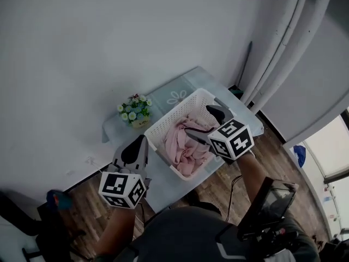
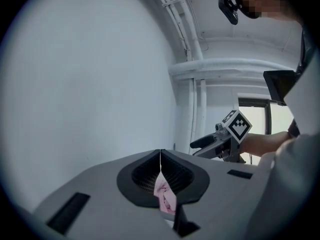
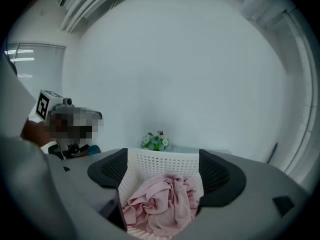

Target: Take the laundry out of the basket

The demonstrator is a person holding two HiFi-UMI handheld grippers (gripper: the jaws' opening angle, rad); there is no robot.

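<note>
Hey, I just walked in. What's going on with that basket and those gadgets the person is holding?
A person stands at a small table with a two-fingered gripper in each hand. The right gripper hangs over the white basket with its fingers apart, gripping nothing. The pink laundry lies bunched in the basket beneath them. The left gripper is held off to the side of the basket, fingers together.

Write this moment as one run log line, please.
left gripper: shut on pink cloth scrap | right gripper: open over basket | pink laundry: in basket, not gripped
</note>
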